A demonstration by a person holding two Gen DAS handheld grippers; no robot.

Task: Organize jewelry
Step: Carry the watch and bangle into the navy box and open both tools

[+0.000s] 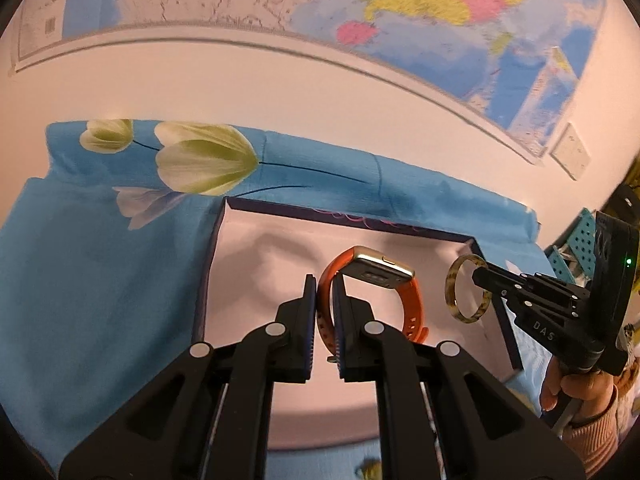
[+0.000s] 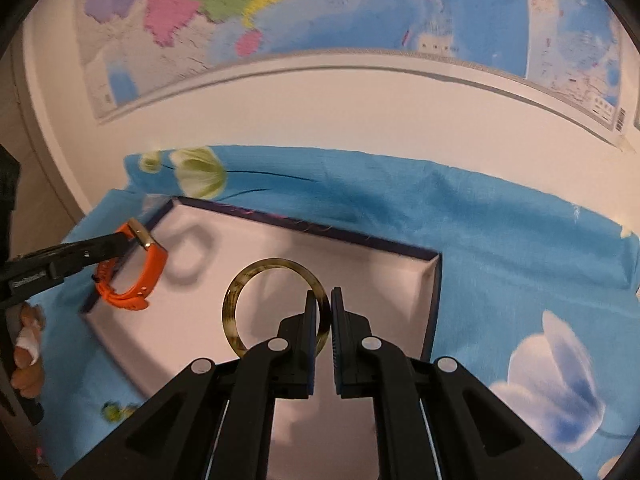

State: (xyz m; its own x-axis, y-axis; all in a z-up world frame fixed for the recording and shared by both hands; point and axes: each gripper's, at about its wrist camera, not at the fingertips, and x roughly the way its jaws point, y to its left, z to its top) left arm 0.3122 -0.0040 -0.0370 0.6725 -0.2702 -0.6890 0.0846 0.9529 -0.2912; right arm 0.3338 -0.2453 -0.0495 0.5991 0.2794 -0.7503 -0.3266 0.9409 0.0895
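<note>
Tray (image 2: 434,300) floor bare (low rim only obstacle).

Blue tulip-print cloth (image 1: 100,264) covering the surface, dark-rimmed white-lined box (image 1: 256,264) lying on it

The left gripper (image 1: 325,300) points forward and steeply down, its two black fingers (image 1: 308,312) closed to a narrow gap and pinching the strap of an orange watch (image 1: 372,280) so that it hangs clear. The right gripper (image 1: 478,276) comes in from the right side at the same slant, its fingers (image 2: 310,320) closed on the rim of a mottled bangle (image 2: 276,304), which stands upright between them. A hand (image 1: 576,384) in a ribbed pink sleeve wraps the right gripper's handle from below. The other hand (image 2: 28,344), with a white strip on one finger, grips the left gripper's handle.
</note>
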